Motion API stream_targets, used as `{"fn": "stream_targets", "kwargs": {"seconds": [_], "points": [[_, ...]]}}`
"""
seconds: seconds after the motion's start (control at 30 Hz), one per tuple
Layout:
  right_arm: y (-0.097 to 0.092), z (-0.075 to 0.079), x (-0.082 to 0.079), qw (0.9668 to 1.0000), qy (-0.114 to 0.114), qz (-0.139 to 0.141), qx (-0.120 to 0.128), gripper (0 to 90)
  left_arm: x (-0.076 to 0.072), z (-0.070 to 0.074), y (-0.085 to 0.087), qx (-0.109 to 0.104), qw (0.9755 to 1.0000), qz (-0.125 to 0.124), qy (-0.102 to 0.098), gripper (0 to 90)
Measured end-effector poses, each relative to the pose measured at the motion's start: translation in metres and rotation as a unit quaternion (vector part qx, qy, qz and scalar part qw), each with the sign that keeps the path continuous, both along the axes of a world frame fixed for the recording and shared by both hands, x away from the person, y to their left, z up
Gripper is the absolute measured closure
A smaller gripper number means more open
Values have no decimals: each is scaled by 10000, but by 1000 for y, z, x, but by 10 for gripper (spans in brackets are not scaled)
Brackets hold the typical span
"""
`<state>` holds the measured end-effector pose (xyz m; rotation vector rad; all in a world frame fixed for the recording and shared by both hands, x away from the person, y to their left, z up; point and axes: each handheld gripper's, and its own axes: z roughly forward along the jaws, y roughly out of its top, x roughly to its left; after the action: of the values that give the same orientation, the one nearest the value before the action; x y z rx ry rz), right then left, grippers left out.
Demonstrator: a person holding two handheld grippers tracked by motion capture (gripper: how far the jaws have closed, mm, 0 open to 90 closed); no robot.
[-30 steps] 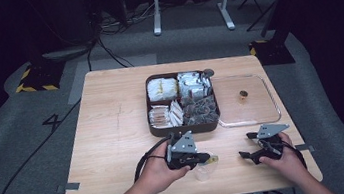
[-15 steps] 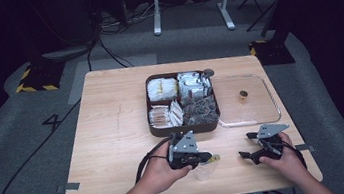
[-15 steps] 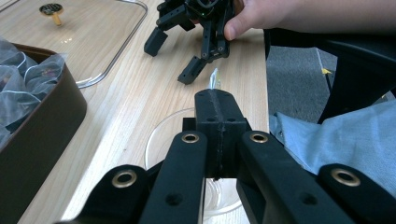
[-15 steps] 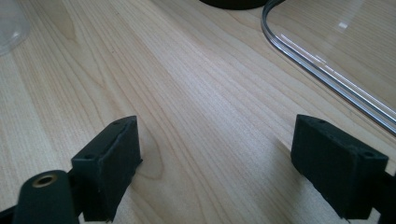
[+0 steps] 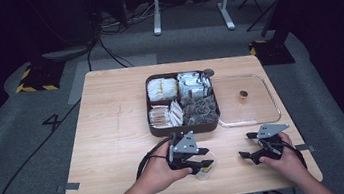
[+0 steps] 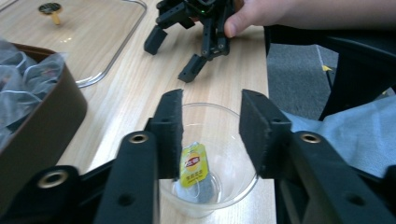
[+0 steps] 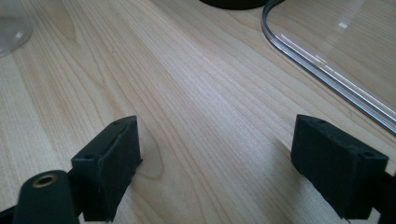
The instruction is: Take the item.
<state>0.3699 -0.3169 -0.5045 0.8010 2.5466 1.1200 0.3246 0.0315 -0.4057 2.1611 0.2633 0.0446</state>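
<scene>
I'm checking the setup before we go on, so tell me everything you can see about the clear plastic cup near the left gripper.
The clear plastic cup stands upright on the wooden table near its front edge, below the left gripper, whose jaws are open above the rim. It is thin, transparent and round-rimmed. Inside lies a tea bag with a yellow tag leaning on the wall.

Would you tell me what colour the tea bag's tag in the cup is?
Yellow with a red logo; the tag shows best in the left gripper view, inside the cup.

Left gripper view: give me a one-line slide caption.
Open left gripper over a clear cup holding a yellow-tagged tea bag, right gripper beyond.
</scene>
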Motion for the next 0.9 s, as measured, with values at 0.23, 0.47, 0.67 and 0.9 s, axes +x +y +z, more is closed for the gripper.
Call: {"fn": "stream_targets", "kwargs": {"seconds": [0.23, 0.47, 0.67, 0.9], "points": [[0, 0, 0, 10000, -2, 1, 0, 161, 3, 9, 14, -112, 9991, 396, -90, 471], [0, 0, 0, 10000, 3, 1, 4, 160, 7, 15, 40, 98, 9943, 1058, -126, 391], [0, 0, 0, 10000, 1, -2, 2, 160, 9, 17, 68, 199, 9870, 1577, -228, 369], [0, 0, 0, 10000, 1, -1, 1, 161, 12, 11, 92, 463, 9770, 2065, -275, 350]]}}
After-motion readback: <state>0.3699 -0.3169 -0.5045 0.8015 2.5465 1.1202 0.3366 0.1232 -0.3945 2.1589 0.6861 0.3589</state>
